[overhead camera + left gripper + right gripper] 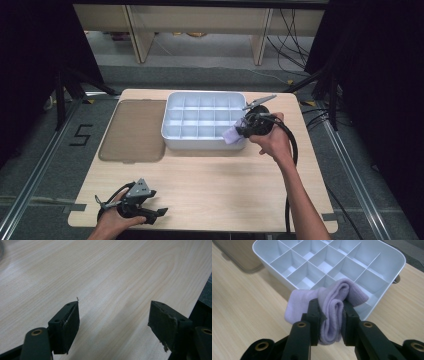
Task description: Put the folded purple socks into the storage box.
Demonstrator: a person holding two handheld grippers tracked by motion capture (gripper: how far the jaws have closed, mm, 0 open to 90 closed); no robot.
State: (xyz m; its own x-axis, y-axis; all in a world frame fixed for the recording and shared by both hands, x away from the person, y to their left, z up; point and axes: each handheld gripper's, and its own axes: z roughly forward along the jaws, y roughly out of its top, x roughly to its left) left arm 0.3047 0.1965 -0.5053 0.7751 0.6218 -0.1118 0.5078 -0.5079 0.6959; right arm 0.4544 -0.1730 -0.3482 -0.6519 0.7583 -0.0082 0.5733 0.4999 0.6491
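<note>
The right gripper has its fingers clamped on a folded lilac cloth, held over the white divided tray's near corner. The left gripper rests open-fingered over the table.

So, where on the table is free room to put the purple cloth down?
The bare wood between the white divided tray and the left hand-held gripper is free. The far side is crowded by the tray and brown lid.
</note>
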